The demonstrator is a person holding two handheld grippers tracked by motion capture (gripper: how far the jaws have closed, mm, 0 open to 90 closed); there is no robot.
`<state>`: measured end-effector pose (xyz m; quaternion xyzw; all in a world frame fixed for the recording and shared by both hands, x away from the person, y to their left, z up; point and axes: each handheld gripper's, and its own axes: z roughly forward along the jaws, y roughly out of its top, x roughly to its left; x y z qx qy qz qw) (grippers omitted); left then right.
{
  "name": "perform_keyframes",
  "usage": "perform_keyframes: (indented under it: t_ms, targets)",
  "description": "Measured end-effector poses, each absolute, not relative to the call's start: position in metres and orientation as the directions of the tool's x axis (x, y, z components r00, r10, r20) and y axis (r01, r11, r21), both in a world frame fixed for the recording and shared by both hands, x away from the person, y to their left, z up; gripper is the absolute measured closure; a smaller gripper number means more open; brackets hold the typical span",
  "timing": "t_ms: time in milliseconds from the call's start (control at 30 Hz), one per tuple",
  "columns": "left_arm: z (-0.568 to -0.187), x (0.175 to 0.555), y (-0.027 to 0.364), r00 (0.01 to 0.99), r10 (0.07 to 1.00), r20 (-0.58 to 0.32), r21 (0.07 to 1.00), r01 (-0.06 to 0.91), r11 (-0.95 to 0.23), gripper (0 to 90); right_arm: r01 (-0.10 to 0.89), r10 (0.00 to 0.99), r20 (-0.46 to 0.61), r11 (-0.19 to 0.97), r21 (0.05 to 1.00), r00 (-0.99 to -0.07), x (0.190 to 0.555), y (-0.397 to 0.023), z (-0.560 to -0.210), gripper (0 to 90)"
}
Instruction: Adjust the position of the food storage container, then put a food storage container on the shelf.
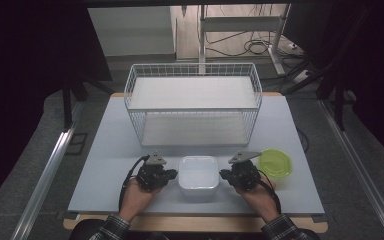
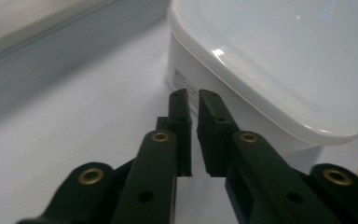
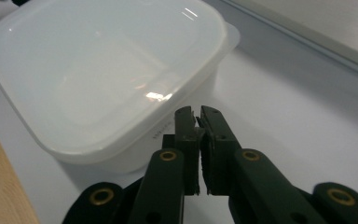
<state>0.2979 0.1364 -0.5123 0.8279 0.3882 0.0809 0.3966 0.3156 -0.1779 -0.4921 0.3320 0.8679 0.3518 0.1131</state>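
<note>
White lidded container (image 1: pixel 198 174), square with rounded corners, which we record near the front edge of the pale grey tabletop (image 1: pixel 105 150), between our two grippers; the high view shows its translucent lid seated on top, and printed text on the side wall is too small to read. Left gripper (image 1: pixel 172 173): just beside the container's left wall, jaws drawn nearly together with a narrow slit between the pads and nothing in it; in the left gripper view the tips (image 2: pixel 193 95) stand close against the wall, and we cannot tell whether they touch. Right gripper (image 1: pixel 224 174): just beside the right wall, jaws likewise almost pressed together and pinching nothing, tips (image 3: pixel 196 112) near the wall below the lid's rim. Lime-green round lid (image 1: pixel 274 163): flat on the tabletop, right of the right gripper. White wire basket (image 1: pixel 193 102): farther back at centre, with a white panel lying inside. Surface: a matte sheet over a wooden board (image 1: pixel 195 223) that shows as a light strip at the front. Room: dim, dark drapes at both sides, grey floor, metal rails, and cables behind the table.
</note>
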Motion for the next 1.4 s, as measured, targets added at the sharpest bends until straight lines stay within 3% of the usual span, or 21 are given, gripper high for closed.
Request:
perform_keyframes:
  t_ms: [100, 233, 333, 367, 433, 467, 700, 1067, 1400]
  targets:
    - [-0.509, 0.293, 0.143, 0.686, 0.709, -0.163, 0.725, 0.571, -0.386, 72.3, 0.470, 0.669, -0.020, 0.544, 0.695, -0.743, 0.312, -0.185, -0.489, 79.5]
    - [-0.508, 0.284, 0.149, 0.690, 0.707, -0.152, 0.730, 0.561, -0.390, 59.4, 0.457, 0.663, 0.005, 0.510, 0.729, -0.748, 0.309, -0.193, -0.485, 73.8]
    - [-0.507, 0.274, 0.155, 0.693, 0.708, -0.137, 0.741, 0.546, -0.390, 54.2, 0.429, 0.653, 0.006, 0.490, 0.759, -0.758, 0.306, -0.198, -0.480, 66.3]
    - [-0.505, 0.268, 0.158, 0.697, 0.707, -0.118, 0.742, 0.535, -0.404, 49.2, 0.421, 0.648, 0.012, 0.482, 0.768, -0.762, 0.303, -0.198, -0.479, 60.0]
    - [-0.505, 0.266, 0.160, 0.698, 0.708, -0.108, 0.744, 0.529, -0.408, 46.9, 0.421, 0.646, 0.014, 0.481, 0.769, -0.764, 0.301, -0.198, -0.479, 57.6]
    - [-0.504, 0.263, 0.162, 0.698, 0.709, -0.099, 0.749, 0.521, -0.409, 39.8, 0.427, 0.643, 0.020, 0.483, 0.765, -0.765, 0.298, -0.199, -0.480, 52.7]
    - [-0.509, 0.259, 0.167, 0.708, 0.701, -0.091, 0.736, 0.521, -0.431, 23.2, 0.459, 0.618, 0.101, 0.455, 0.763, -0.780, 0.292, -0.204, -0.485, 34.8]
    - [-0.510, 0.257, 0.166, 0.717, 0.691, -0.097, 0.747, 0.511, -0.426, 15.6, 0.453, 0.601, 0.094, 0.482, 0.750, -0.794, 0.289, -0.204, -0.492, 18.0]
    - [-0.517, 0.263, 0.165, 0.725, 0.671, -0.151, 0.778, 0.506, -0.372, 4.0, 0.445, 0.585, 0.096, 0.488, 0.751, -0.805, 0.292, -0.199, -0.495, 10.4]
